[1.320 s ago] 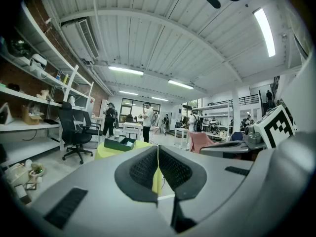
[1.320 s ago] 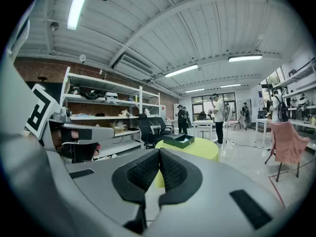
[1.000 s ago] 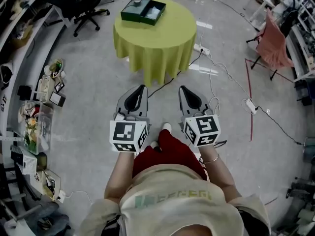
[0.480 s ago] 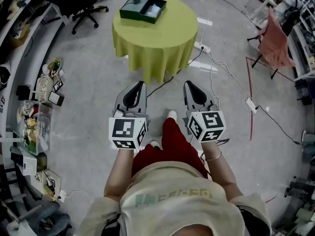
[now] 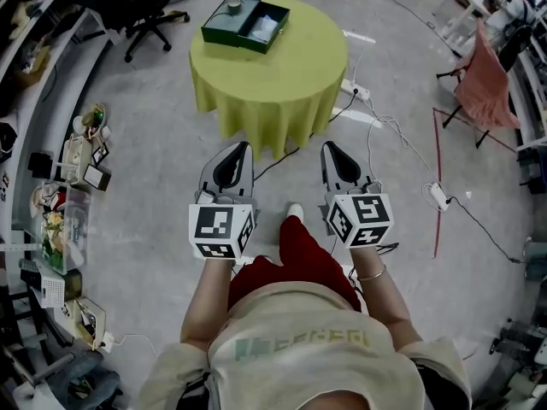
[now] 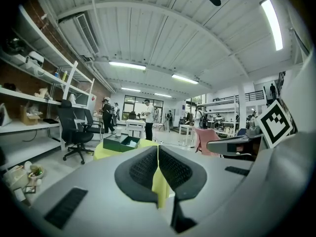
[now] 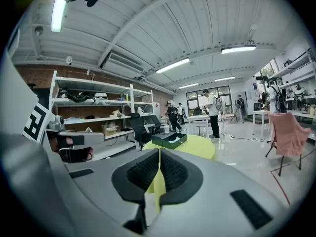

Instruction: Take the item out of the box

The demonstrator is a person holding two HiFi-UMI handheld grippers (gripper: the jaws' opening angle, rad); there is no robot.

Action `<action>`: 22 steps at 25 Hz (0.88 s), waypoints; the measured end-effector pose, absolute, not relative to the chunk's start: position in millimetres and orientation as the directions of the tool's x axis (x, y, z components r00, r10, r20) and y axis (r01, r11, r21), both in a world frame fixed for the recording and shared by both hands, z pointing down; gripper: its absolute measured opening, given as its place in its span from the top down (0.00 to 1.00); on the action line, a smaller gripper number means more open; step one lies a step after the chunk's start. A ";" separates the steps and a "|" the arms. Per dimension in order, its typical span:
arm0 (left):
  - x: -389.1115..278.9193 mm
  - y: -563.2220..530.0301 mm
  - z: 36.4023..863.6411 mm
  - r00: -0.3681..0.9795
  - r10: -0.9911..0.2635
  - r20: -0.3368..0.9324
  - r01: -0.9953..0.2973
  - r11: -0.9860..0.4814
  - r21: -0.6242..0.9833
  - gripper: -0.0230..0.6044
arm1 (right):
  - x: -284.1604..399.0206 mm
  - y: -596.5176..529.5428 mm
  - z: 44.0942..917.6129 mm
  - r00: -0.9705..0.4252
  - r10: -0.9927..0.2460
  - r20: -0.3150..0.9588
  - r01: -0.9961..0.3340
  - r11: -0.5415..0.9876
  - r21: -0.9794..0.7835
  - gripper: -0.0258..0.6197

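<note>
Nearer than a second ago, the yellow table is seen in the head view ahead of the left gripper and right gripper, with the open green box and its pale item on it. In the left gripper view the jaws are pressed together, empty. In the right gripper view they are likewise closed on nothing.

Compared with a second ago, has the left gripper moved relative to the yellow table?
Yes. The left gripper has come forward toward the yellow table; the floor gap between them has shrunk.
</note>
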State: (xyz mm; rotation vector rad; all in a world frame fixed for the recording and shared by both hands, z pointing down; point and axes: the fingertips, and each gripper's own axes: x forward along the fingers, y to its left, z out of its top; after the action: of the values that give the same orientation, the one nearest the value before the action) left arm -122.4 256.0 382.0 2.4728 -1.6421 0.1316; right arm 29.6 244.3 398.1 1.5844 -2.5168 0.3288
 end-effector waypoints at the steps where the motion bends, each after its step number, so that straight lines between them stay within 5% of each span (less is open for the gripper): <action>1: -120.2 246.3 382.8 0.386 -0.907 0.171 -0.922 -0.375 0.092 0.92 | 31.9 233.6 398.3 -0.435 -0.867 0.243 -0.900 0.422 -0.106 0.90; 22: -49.0 68.6 386.7 0.279 -0.934 0.225 -0.960 -0.265 0.089 0.92 | 110.7 55.0 397.2 -0.511 -0.821 0.253 -0.859 0.497 -0.122 0.90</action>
State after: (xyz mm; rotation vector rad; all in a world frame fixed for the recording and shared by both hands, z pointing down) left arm -49.0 68.6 386.7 2.3383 -1.7614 0.1874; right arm 110.7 55.0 397.2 1.4574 -2.5751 0.3488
